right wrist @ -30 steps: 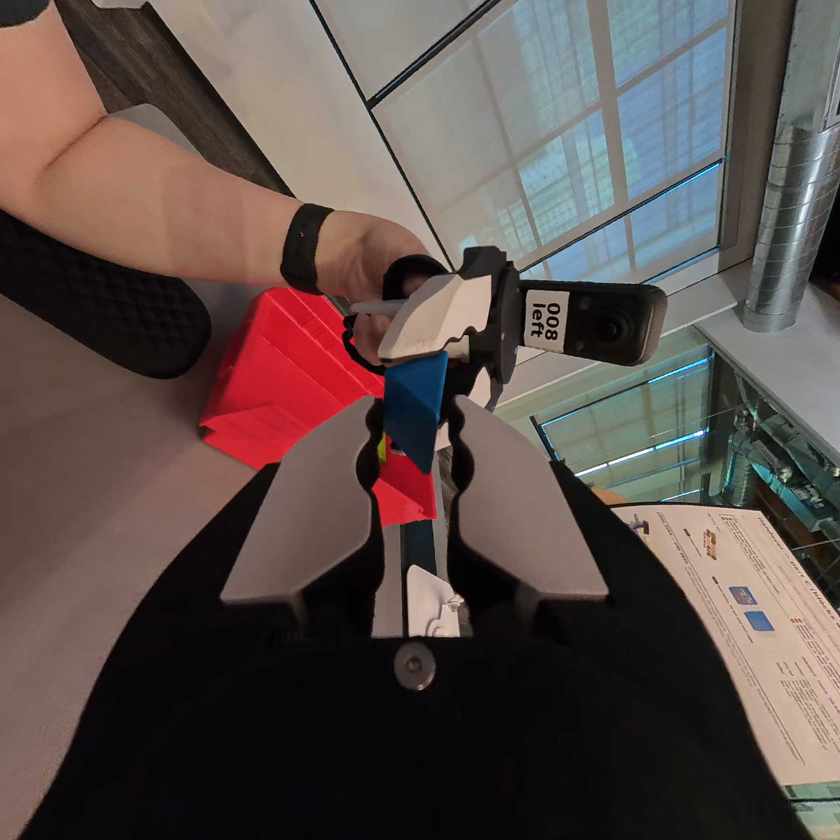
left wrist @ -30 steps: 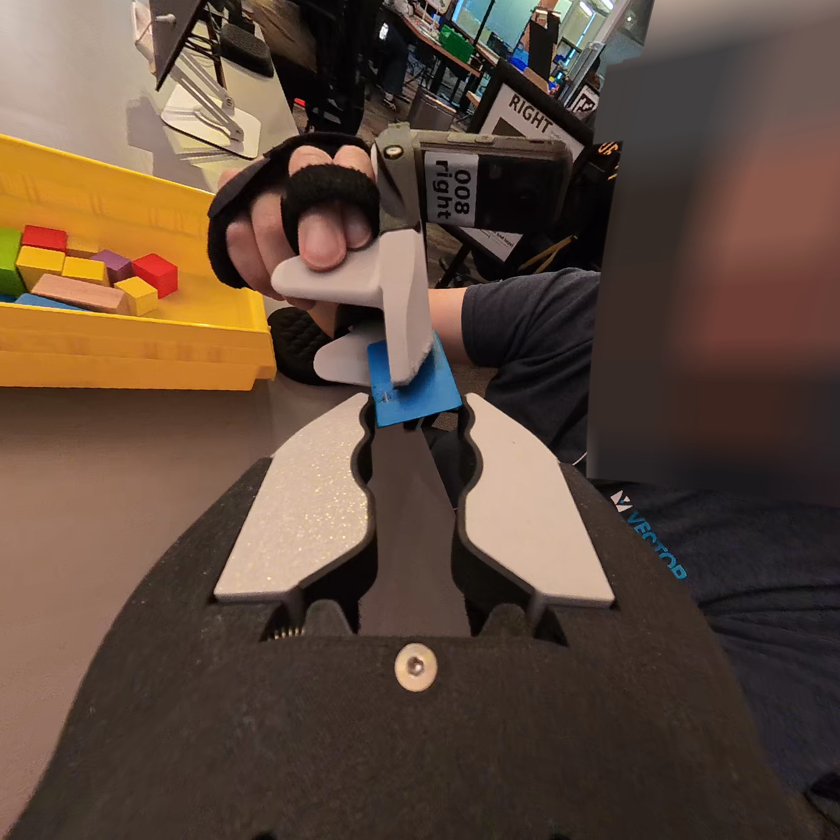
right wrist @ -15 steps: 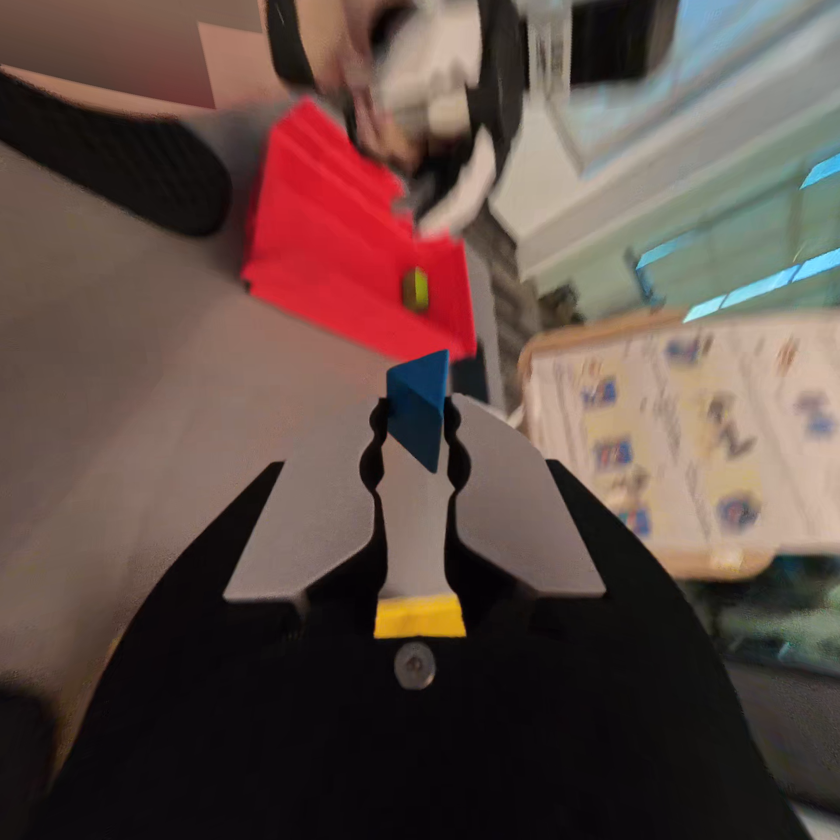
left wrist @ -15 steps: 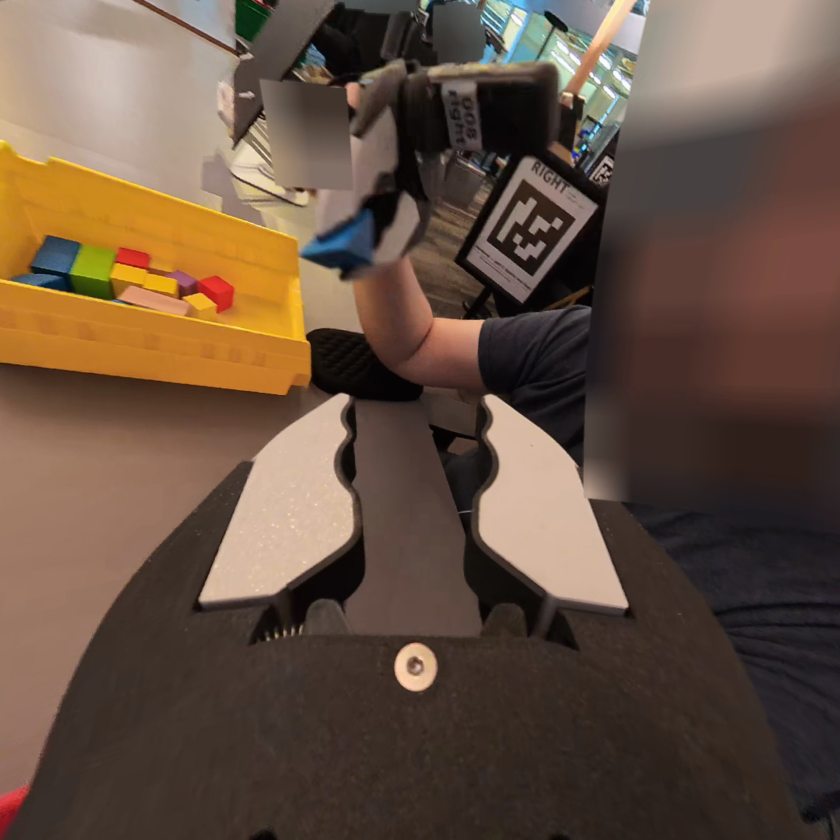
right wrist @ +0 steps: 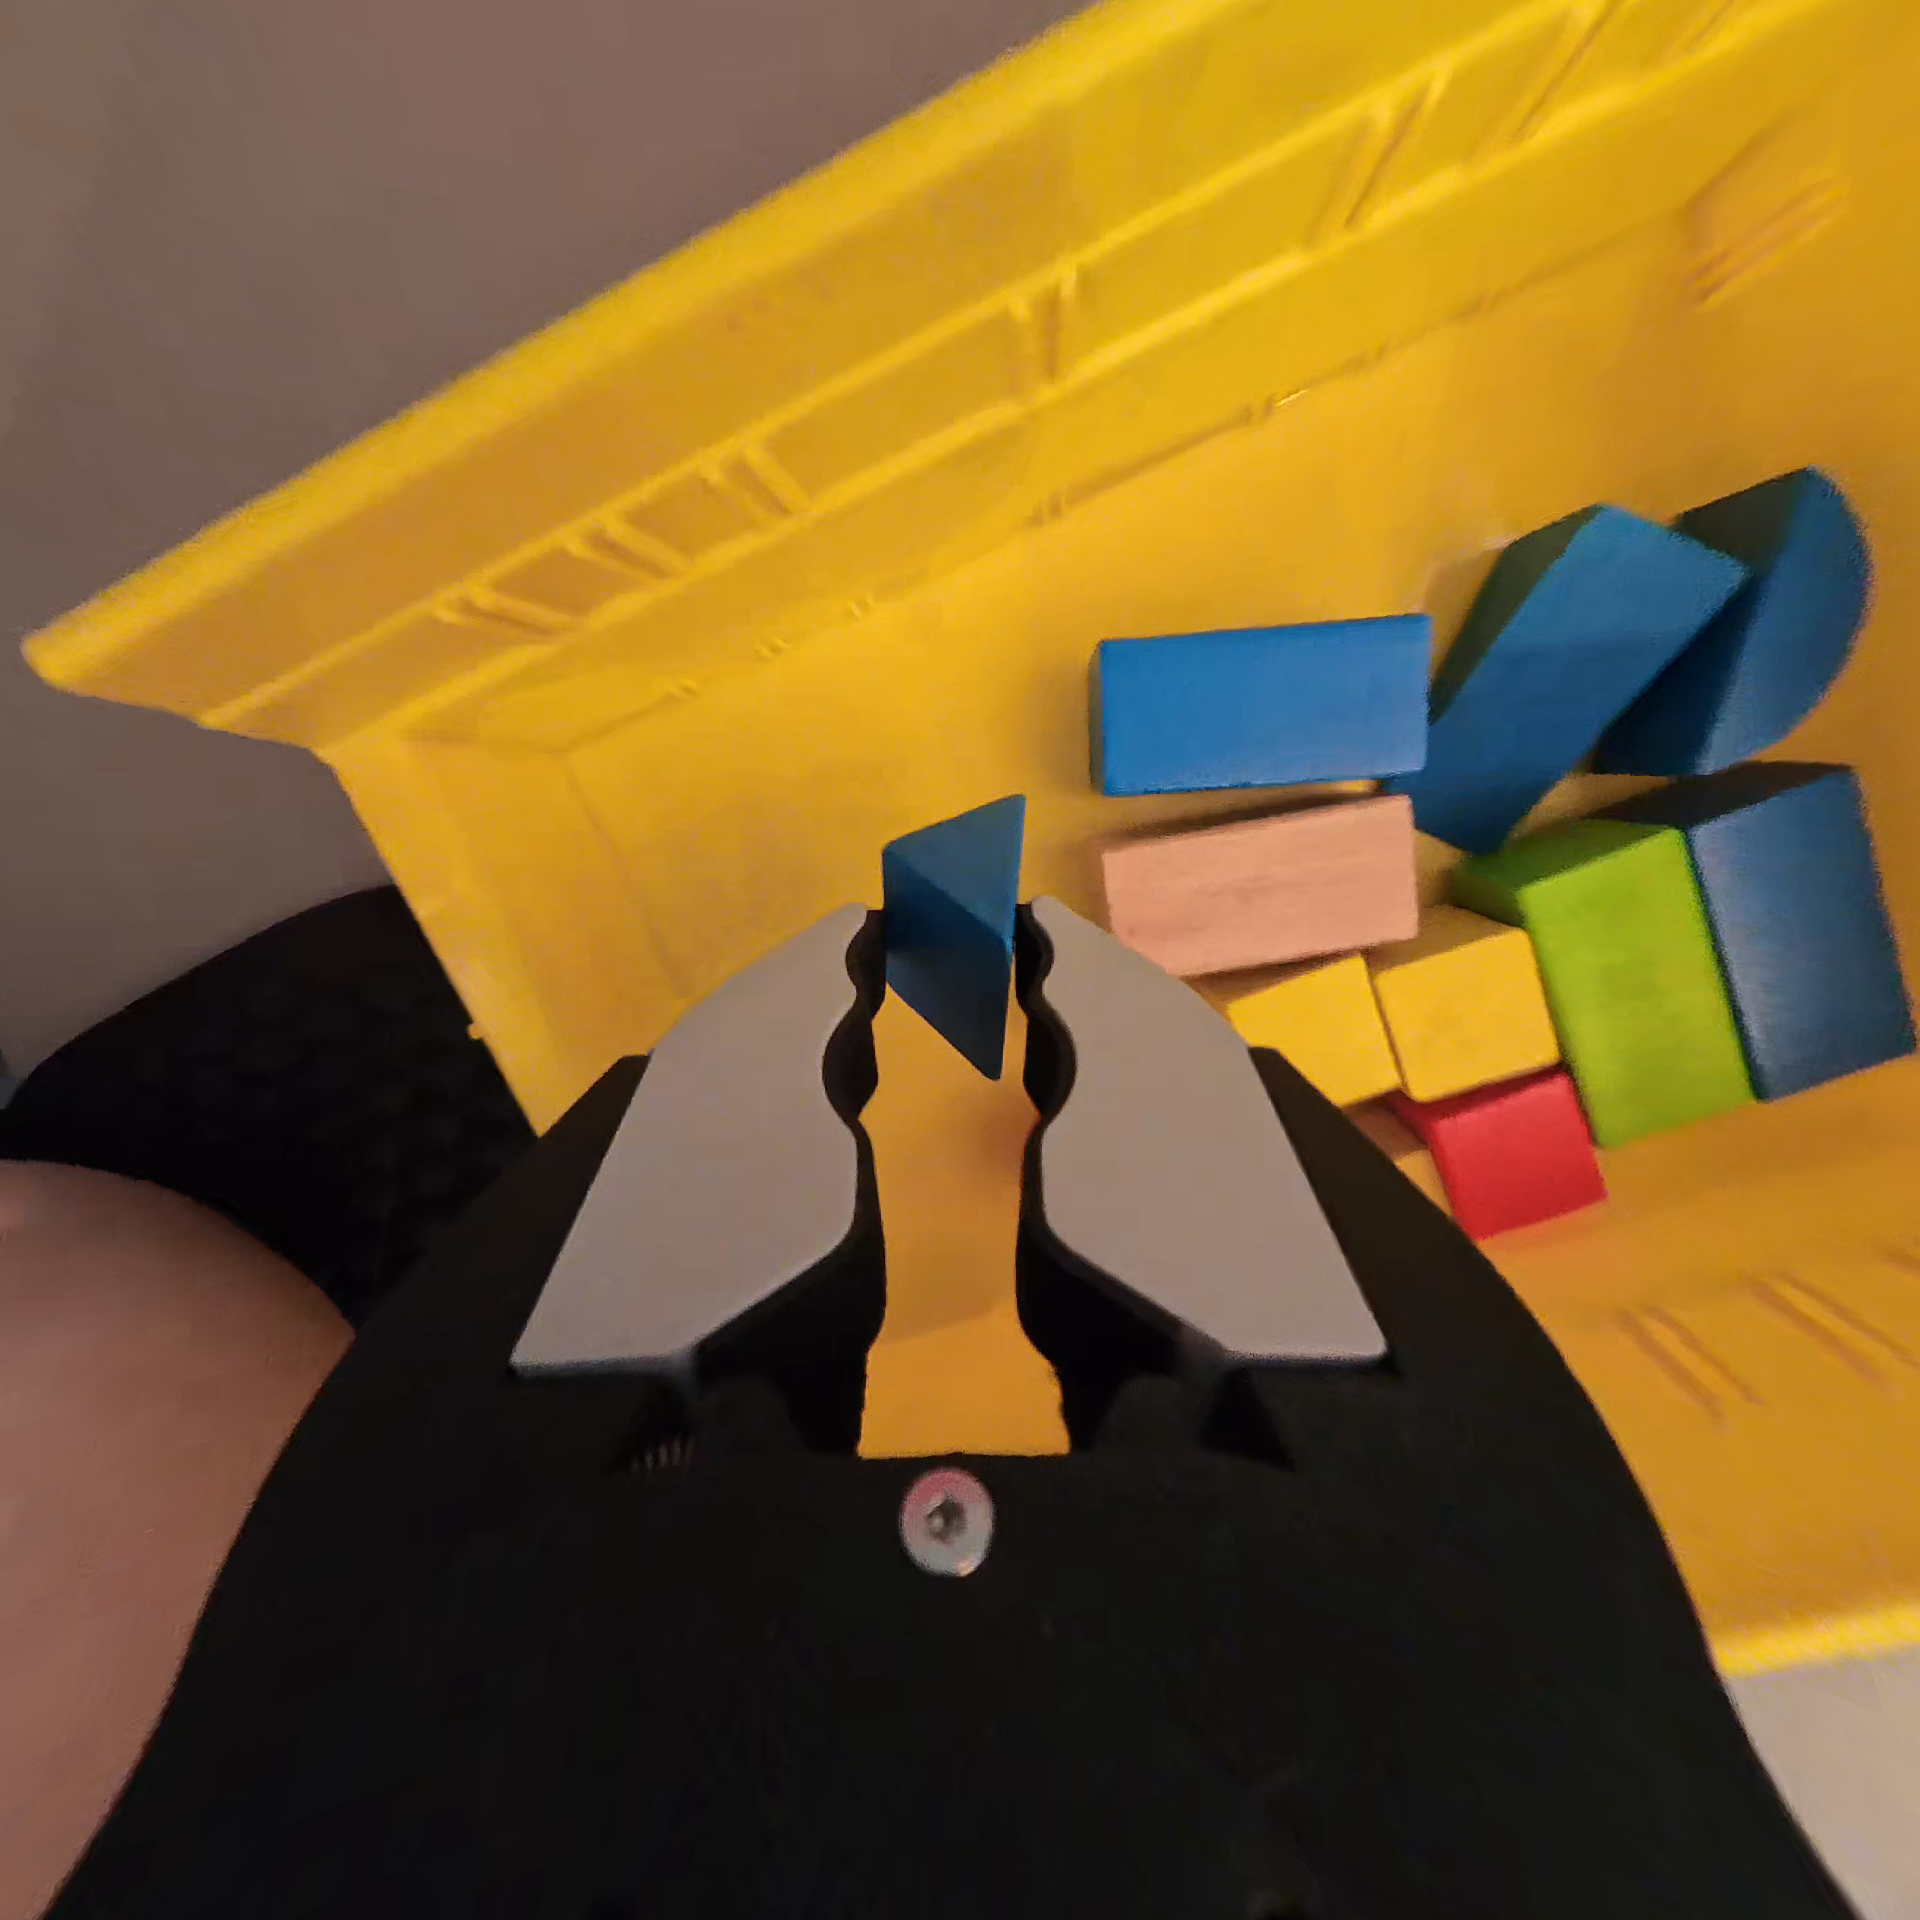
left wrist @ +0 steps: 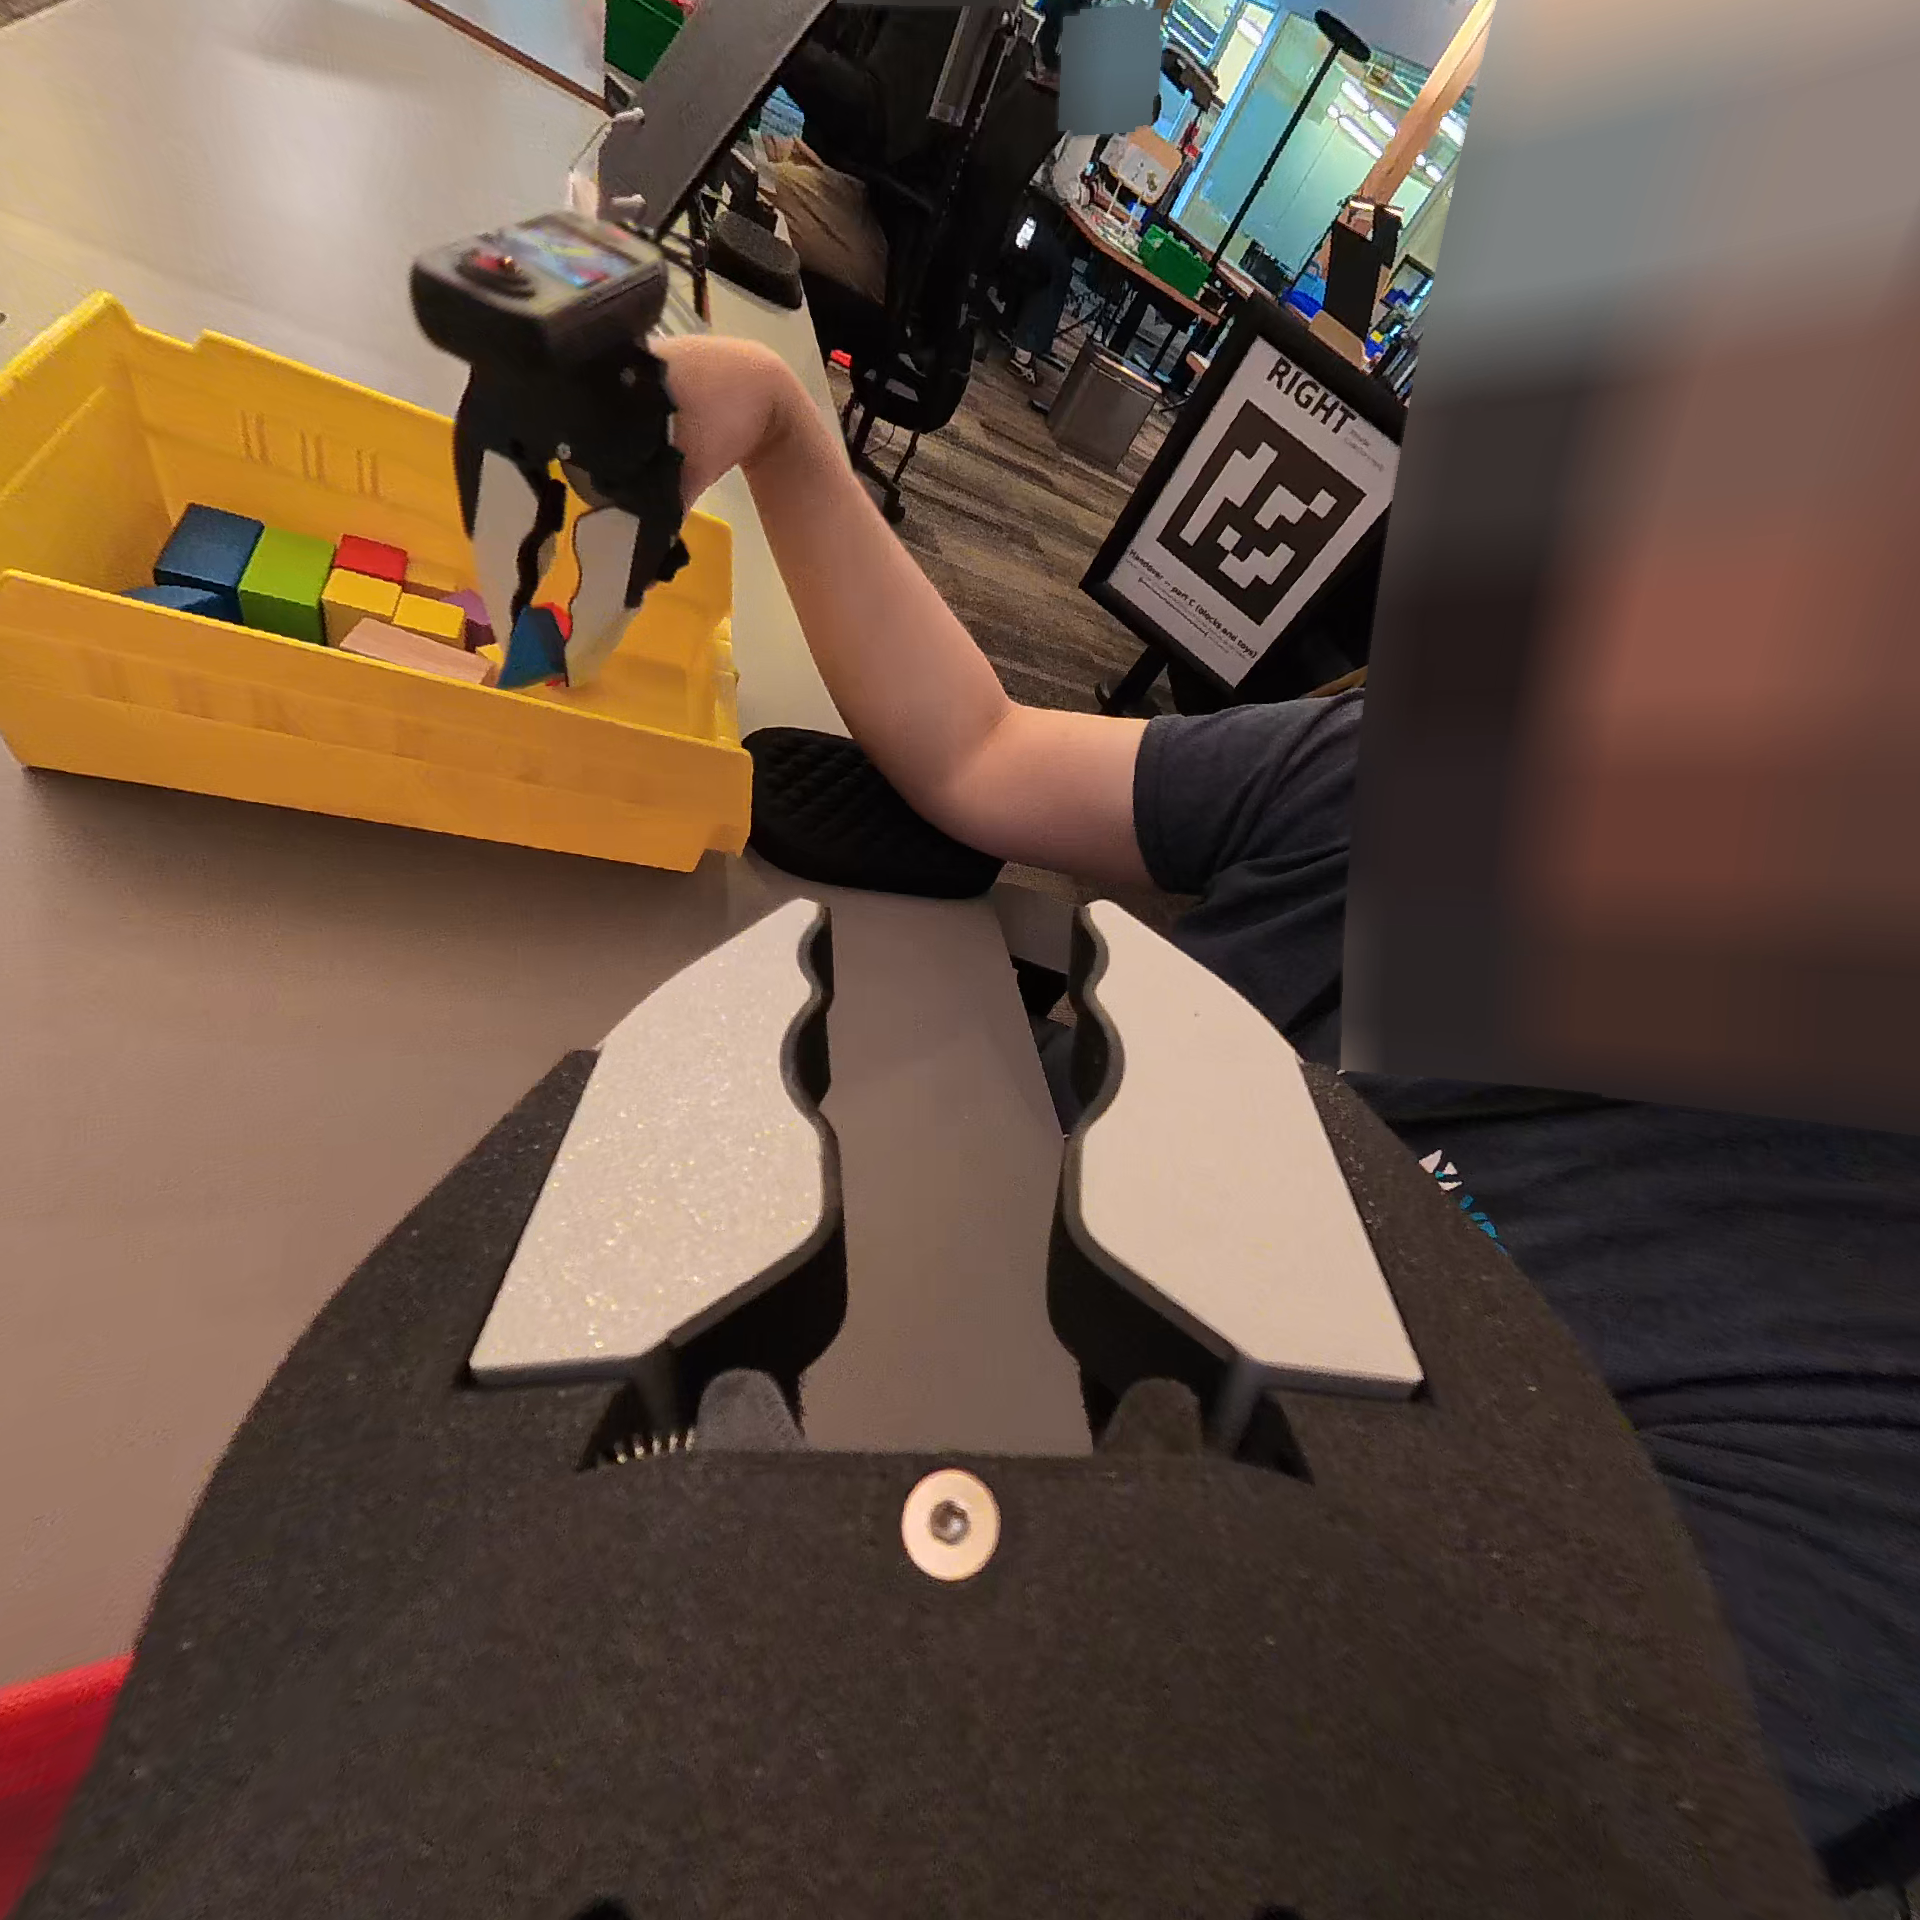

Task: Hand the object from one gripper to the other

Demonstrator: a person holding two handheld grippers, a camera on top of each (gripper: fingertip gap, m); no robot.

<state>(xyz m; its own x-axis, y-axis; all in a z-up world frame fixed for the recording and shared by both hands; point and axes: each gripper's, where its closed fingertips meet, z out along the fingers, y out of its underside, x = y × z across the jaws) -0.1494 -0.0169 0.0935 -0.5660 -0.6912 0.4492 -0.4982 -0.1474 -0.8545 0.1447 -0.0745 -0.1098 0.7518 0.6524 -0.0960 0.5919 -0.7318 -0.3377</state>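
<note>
Right tongs (right wrist: 948,914) are clamping a blue triangular block (right wrist: 951,935) at the fingertips; both pads are pressing its flanks, and one corner is pointing back toward the palm of the tool. The block is hanging over the inside of the yellow bin (right wrist: 727,436), clear of the bin floor as far as the right wrist view shows, though that view is slightly blurred. In the left wrist view the right tongs (left wrist: 542,649) are pointing down into the bin (left wrist: 364,748) with the blue block (left wrist: 530,655) between their tips, just beside the loose blocks (left wrist: 312,597) piled at the bin's far side.

Left tongs (left wrist: 948,925) are standing released and empty, fingers spread with bare grey surface (left wrist: 260,1039) showing between them, well apart from the right tool. A red bin's corner (left wrist: 52,1756) is peeking in at the lower left edge of that view.

Progress, judged from this layout: the block sits in only one tool, and the other is empty and withdrawn, so the transfer itself looks complete. What is remaining looks like a drop-off only: lowering the block toward the free floor of the yellow bin beside the wood-coloured block (right wrist: 1257,883) and letting go. Whether the task demands that placement is not clear from the task sentence.
</note>
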